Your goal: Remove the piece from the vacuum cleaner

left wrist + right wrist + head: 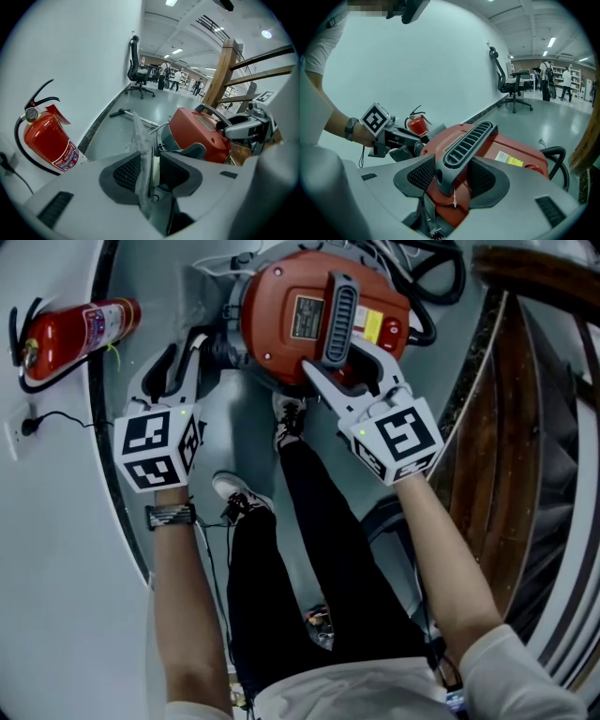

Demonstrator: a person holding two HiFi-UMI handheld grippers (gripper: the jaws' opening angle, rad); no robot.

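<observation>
On grey polished floor [232, 416] against white wall [70, 47], near red cylindrical fire extinguisher [80, 329]: red plastic canister vacuum cleaner [281, 315]. R gripper [339, 360] clamped on dark grey ribbed carry handle [464, 140], prob. to steady body vs. pull. L gripper [150, 172] jaws apart, pads not pressing; thin crinkled grey sheet piece [140, 140] upright between them, near vac. Canister shut; contents not visible.
</observation>
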